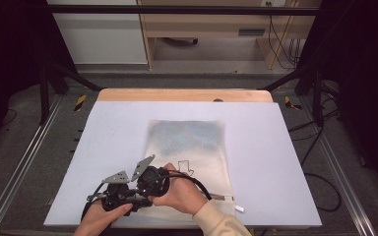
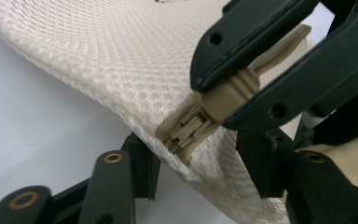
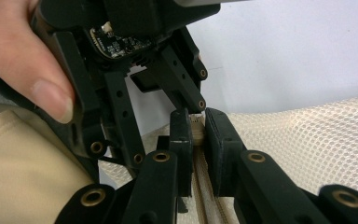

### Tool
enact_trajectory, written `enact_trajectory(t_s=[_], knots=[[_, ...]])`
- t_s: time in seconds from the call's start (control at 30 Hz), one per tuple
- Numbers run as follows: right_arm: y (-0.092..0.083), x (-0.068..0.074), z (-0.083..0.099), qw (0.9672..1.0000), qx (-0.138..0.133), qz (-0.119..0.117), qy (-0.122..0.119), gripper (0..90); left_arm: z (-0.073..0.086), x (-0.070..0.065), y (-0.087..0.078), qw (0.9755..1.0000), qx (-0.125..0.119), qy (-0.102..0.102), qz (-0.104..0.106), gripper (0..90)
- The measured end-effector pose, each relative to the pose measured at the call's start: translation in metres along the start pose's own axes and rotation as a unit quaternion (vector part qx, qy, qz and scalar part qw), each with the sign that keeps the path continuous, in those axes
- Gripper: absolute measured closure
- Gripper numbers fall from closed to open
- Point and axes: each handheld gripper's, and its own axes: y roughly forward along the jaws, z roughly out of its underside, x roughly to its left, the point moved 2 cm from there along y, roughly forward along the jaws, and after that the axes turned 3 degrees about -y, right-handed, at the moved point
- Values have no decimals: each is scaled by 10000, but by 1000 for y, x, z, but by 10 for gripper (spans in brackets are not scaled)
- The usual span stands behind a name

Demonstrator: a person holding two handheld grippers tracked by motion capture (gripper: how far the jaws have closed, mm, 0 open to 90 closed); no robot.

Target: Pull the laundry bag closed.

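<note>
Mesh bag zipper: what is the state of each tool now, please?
Left tool: open, with the edge of the mesh bag between its jaws.
Right tool: shut on the zipper pull.

Both tongs meet at the near-left corner of the mesh bag [image 1: 192, 147]. Right tongs [image 3: 196, 123] clamped on its zipper pull [image 2: 228, 91]; left tongs [image 2: 193, 168] part-open astride the corner edge.

A cream honeycomb-mesh bag [image 1: 192, 147] with a beige zipper pull [image 2: 223, 95] lies on a pale lavender table [image 1: 103, 147].
</note>
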Motion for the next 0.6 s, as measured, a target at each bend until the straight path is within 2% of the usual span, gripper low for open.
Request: enact_trajectory(t_s=[0.2,0.47,0.6], knots=[[-1,0,1,10000,55,11,-39,820,-1,1,-1,10000,-38,-38,33,605],[1,-1,3,10000,23,12,-79,820,-1,5,-1,10000,4,-95,-25,786],[1,-1,4,9999,62,86,-75,820,-2,5,-2,10000,14,-61,-56,827]])
